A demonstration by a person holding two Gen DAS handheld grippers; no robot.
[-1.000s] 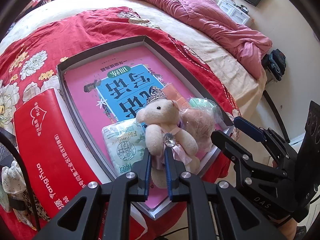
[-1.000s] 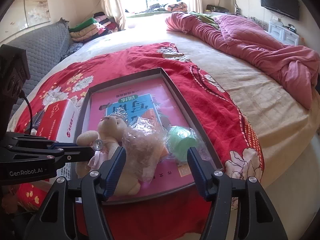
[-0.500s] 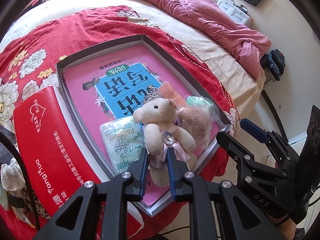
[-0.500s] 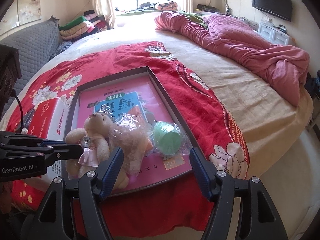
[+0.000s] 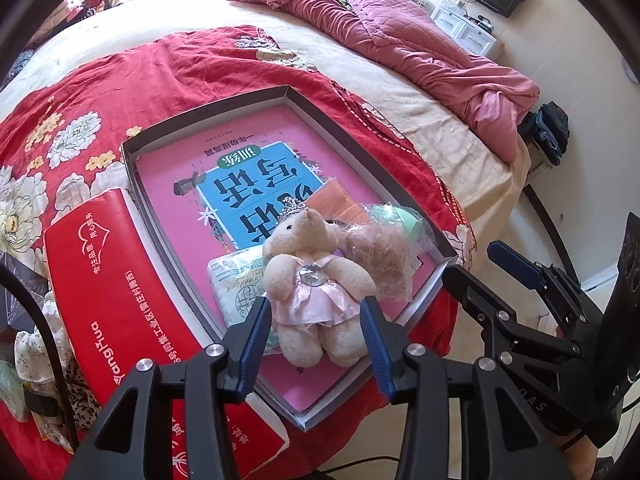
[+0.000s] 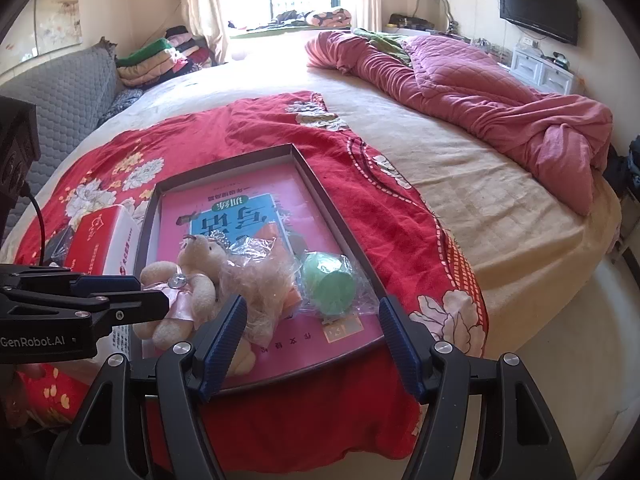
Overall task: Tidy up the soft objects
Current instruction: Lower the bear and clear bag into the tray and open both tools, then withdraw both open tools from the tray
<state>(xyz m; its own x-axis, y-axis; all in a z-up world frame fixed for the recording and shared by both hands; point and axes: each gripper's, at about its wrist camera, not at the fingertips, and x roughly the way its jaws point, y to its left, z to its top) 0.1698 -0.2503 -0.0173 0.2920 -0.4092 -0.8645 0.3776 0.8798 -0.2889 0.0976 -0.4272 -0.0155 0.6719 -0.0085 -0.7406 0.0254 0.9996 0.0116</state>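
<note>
I judge the beige plush bear in its pink satin dress (image 5: 310,280) light, soft and compressible; best taken at the torso. It lies in the shallow grey cardboard tray (image 5: 208,108), between the pads of my left hand-held gripper (image 5: 316,334), whose jaws are opening, untouched. My right hand-held gripper (image 6: 312,340) stands apart, empty.

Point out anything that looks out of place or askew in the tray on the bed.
A pink book lines the tray, though the job concerns soft things. The teddy bear lies on it at the near end, crowded against a tissue pack, a bagged fuzzy toy and a bagged green ball. Nothing looks spilled or damaged.
</note>
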